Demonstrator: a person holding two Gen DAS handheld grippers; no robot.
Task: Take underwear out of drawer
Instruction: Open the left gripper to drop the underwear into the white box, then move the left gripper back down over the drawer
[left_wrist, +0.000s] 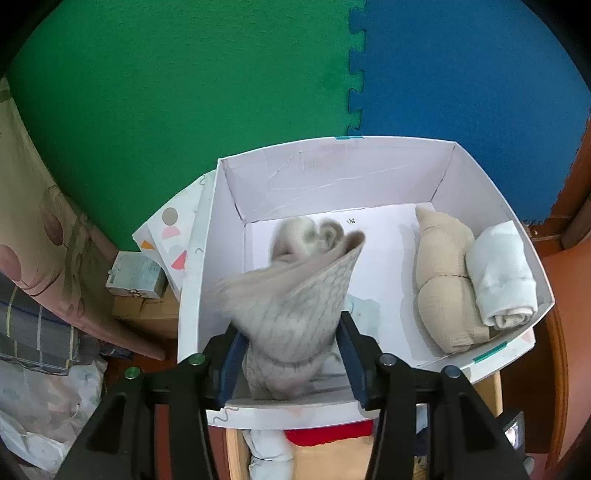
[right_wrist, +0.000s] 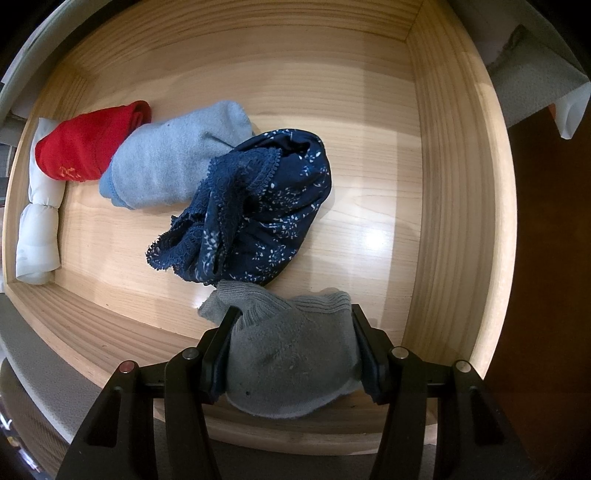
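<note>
In the left wrist view my left gripper (left_wrist: 290, 354) hangs over an open white box (left_wrist: 199, 273). A grey-beige patterned garment (left_wrist: 291, 306) sits between its blue pads, touching both; its upper part is blurred. A beige roll (left_wrist: 441, 280) and a white roll (left_wrist: 502, 273) lie at the box's right wall. In the right wrist view my right gripper (right_wrist: 291, 350) points down into the wooden drawer (right_wrist: 436, 184), shut on a grey knit garment (right_wrist: 291, 354). Navy lace underwear (right_wrist: 255, 210), a light blue piece (right_wrist: 173, 155), a red piece (right_wrist: 88, 144) and a white roll (right_wrist: 38, 229) lie on the drawer floor.
Green (left_wrist: 177, 74) and blue (left_wrist: 469, 70) foam mats cover the floor behind the box. A small carton (left_wrist: 135, 275), patterned sheets (left_wrist: 171, 236) and bedding (left_wrist: 33, 221) crowd the left. The drawer's right half is bare wood; its walls rise on all sides.
</note>
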